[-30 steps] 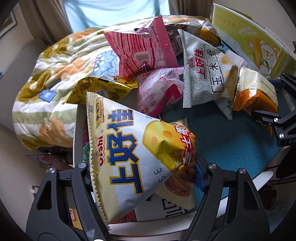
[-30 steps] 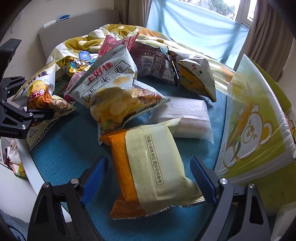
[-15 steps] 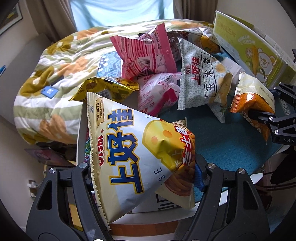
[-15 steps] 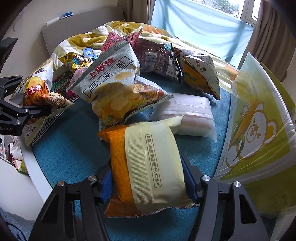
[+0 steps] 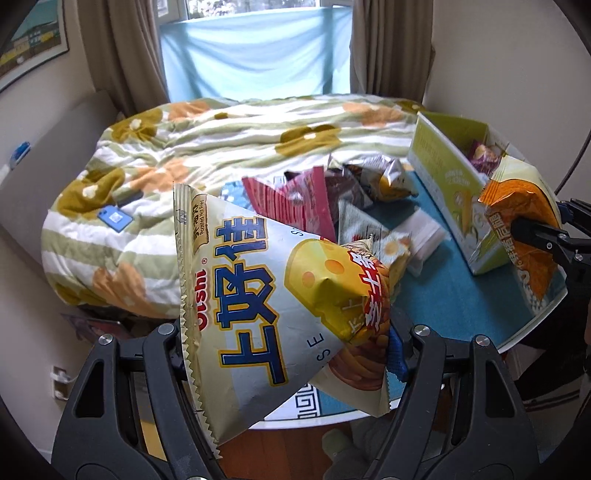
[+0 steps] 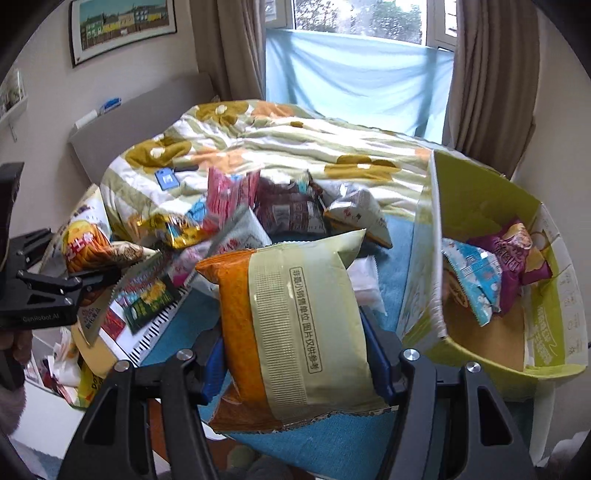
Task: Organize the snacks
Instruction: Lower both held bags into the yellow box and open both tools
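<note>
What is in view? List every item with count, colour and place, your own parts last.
Cheese bag: one, white and yellow, held in the left gripper.
Orange bag: one, orange and pale green, held in the right gripper.
Box: one, green, right of the table, holding at least two snack bags.
Loose bags: several, mixed colours, piled at the table's far side.
Table: one, blue top.
Quilt: one, floral, behind the table.
Left gripper: shut.
Right gripper: shut.

Daylit window [image 6: 362, 26], brown curtains [image 6: 487, 74], framed picture [image 6: 123, 26], floral quilt [image 5: 221, 147]
</note>
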`<move>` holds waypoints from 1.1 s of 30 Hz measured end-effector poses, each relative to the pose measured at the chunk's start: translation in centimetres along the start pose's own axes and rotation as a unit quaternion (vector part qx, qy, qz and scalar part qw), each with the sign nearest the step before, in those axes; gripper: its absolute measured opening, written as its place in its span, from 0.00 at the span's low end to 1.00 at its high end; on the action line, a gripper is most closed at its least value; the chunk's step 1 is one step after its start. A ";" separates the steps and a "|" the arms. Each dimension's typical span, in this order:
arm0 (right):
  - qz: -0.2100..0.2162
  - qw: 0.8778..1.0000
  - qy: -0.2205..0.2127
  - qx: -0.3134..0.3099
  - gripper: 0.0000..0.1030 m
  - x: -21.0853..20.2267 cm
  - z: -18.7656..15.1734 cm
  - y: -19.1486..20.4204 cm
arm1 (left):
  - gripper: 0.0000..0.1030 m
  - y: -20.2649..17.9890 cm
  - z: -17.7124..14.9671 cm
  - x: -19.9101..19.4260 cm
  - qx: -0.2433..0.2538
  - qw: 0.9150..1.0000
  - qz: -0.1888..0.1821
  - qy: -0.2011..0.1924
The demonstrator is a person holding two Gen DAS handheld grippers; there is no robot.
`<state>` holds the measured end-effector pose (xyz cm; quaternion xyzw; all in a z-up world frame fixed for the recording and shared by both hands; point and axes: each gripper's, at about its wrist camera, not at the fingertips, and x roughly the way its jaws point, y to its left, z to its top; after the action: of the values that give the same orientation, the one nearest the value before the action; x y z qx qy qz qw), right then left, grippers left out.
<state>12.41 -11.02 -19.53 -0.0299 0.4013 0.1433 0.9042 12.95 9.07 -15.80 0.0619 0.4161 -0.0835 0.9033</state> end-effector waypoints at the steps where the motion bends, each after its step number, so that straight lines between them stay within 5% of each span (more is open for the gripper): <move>1: -0.003 1.000 -0.010 0.010 0.57 -1.2 0.6 -0.2 | 0.70 -0.3 1.0 -0.7 0.002 1.000 -0.004 -0.012; 8: -0.043 0.996 -0.066 0.043 0.57 -7.1 2.7 -2.9 | 0.70 -4.8 7.3 -4.2 0.021 0.997 -0.031 -0.070; 15: -0.063 0.988 -0.078 0.114 0.57 -10.4 3.0 -10.6 | 0.70 -13.1 11.6 -4.1 0.030 0.994 -0.058 -0.085; 22: -0.084 0.985 -0.072 0.130 0.57 -11.1 2.8 -18.5 | 0.70 -23.0 13.8 2.4 0.028 0.993 -0.105 -0.035; 29: -0.067 0.988 -0.047 0.132 0.57 -9.4 2.3 -24.6 | 0.71 -30.5 14.0 8.3 0.027 0.994 -0.105 0.016; 32: -0.059 0.989 -0.029 0.136 0.57 -8.3 2.1 -26.5 | 0.85 -31.9 13.6 9.8 0.029 0.994 -0.096 0.036; 33: -0.055 0.988 -0.024 0.139 0.57 -8.0 2.0 -26.8 | 0.96 -32.3 13.6 10.2 0.033 0.994 -0.090 0.042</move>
<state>16.32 -38.20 -13.95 0.0782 0.3930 0.0371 0.9154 23.01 -26.06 -16.16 0.0577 0.4548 -0.1755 0.8713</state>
